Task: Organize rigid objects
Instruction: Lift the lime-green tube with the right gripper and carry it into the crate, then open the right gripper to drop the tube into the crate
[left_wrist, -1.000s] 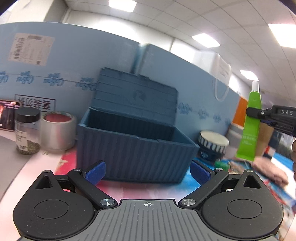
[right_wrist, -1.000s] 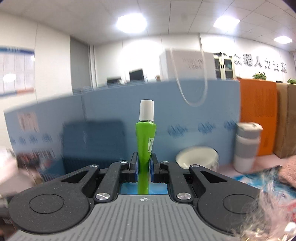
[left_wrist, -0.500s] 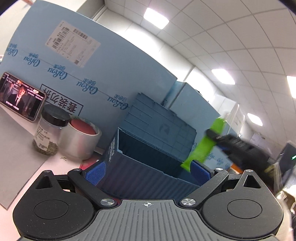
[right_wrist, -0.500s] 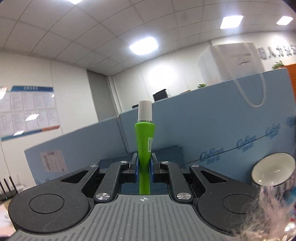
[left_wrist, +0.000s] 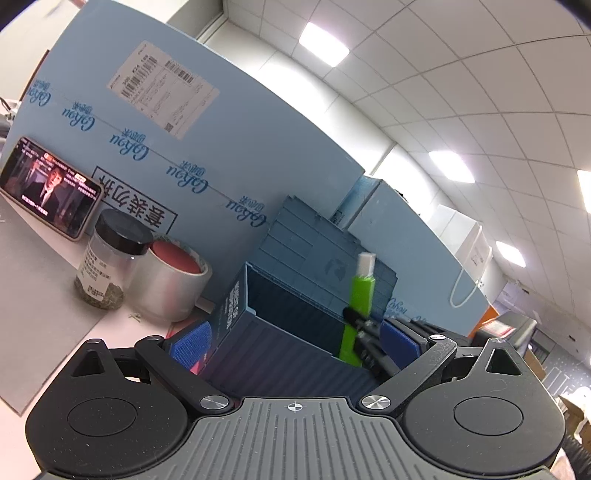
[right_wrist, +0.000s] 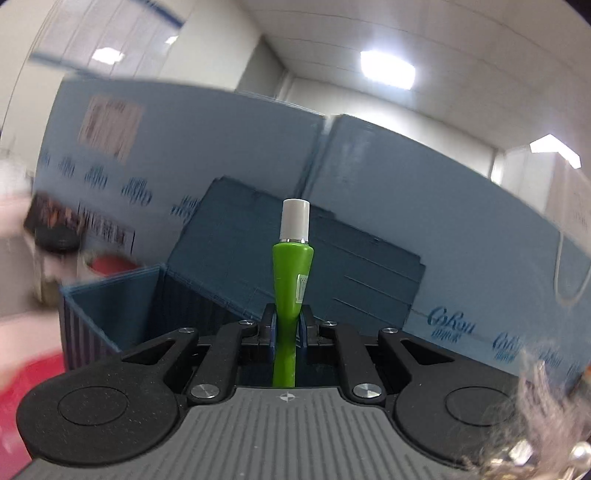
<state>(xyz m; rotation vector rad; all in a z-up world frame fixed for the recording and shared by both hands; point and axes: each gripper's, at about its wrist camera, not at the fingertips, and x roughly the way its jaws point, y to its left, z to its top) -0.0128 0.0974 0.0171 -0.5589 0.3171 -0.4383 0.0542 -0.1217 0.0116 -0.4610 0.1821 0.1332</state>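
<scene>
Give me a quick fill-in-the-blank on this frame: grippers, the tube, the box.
1. The right gripper is shut on a green tube with a ____ cap.
2. The lid of the blue box is ____.
3. The left gripper holds nothing, and its jaws are ____.
4. The glass jar beside the silver tape roll has a ____ lid.

Missing words: white; open; open; black
</scene>
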